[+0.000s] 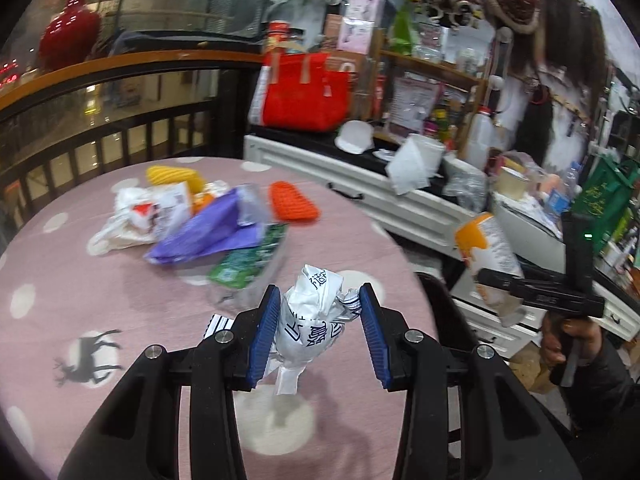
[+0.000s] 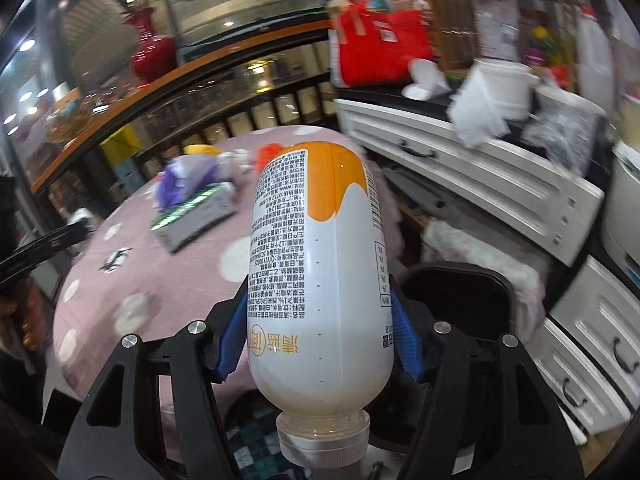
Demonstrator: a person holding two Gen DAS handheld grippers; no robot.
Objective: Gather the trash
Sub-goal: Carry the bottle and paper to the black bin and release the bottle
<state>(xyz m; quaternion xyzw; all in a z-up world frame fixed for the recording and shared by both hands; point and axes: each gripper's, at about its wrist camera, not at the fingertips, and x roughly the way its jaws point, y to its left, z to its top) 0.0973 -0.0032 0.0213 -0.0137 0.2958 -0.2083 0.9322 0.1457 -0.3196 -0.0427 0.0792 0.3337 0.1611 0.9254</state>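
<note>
Left gripper (image 1: 316, 320) fingers pinched a crumpled white printed wrapper (image 1: 312, 316), right gripper (image 2: 320, 332) fingers clamped an inverted white-and-orange plastic bottle (image 2: 316, 264); its smooth body risked slipping.

red vase (image 1: 70, 28), red bag (image 1: 306, 94)

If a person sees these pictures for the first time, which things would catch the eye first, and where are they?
Probably the white and orange bottle, which fills the middle of the right wrist view, clamped in the right gripper with its cap toward the camera. Next, the crumpled white wrapper pinched in the left gripper above the pink dotted tablecloth. Behind it lies a pile of trash with a purple bag.
</note>
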